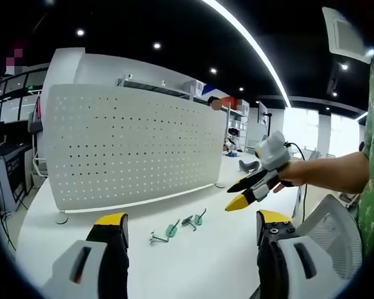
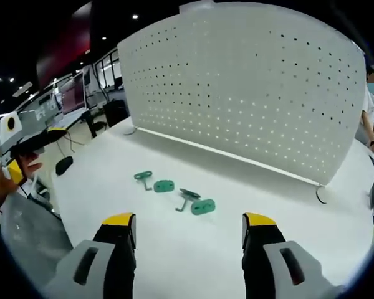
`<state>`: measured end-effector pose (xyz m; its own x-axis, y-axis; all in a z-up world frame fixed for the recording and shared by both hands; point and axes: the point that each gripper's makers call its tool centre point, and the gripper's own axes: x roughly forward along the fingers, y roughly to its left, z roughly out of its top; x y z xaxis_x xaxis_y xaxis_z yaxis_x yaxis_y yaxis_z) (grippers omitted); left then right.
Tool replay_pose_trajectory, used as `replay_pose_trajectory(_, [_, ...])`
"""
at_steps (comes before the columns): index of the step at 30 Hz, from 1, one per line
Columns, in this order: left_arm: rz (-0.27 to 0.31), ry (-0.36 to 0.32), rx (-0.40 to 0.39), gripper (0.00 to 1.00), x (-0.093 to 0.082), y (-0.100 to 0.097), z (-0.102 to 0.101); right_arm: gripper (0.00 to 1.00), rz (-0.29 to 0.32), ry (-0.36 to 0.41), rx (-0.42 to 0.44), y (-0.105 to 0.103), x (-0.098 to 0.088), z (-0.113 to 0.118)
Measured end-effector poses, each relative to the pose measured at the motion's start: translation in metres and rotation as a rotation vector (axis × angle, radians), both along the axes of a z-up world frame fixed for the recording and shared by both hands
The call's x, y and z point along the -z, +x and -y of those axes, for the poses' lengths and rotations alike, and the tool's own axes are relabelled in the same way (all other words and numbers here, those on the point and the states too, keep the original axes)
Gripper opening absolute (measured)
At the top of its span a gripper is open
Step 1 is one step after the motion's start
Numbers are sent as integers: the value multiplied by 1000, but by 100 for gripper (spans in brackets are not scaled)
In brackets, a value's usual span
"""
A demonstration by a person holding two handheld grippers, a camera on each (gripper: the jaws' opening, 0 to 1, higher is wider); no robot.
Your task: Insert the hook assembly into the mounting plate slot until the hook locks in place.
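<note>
Two green hook pieces lie on the white tabletop (image 2: 174,249), untouched by either hand-held gripper.

The left hand-held gripper (image 1: 190,227) and right hand-held gripper (image 2: 189,227) both stand with jaws spread and empty. The nearer green plastic hook assembly (image 2: 196,203) and the second green hook assembly (image 2: 154,181) lie just ahead of them (metal parts too small to resolve), before the upright white perforated mounting plate (image 2: 249,81). No readable writing.
</note>
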<state>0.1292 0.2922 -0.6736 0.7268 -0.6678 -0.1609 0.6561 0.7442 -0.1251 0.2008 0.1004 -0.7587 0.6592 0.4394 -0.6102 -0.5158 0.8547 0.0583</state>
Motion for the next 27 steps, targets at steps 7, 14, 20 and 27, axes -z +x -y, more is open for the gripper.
replay_pose_trajectory(7, [-3, 4, 3, 86, 1, 0, 0, 66, -28, -1, 2, 7, 9, -2])
replay_pose_trajectory(14, [-10, 9, 1, 86, 3, 1, -1, 64, -53, 3, 9, 13, 17, -3])
replay_pose_trajectory(20, [-18, 12, 2, 85, 6, 1, -1, 62, -76, 8, 22, 18, 25, -3])
replay_pose_trajectory(27, [-24, 11, 0, 84, 8, 1, -1, 58, -103, 28, 41, 24, 32, -3])
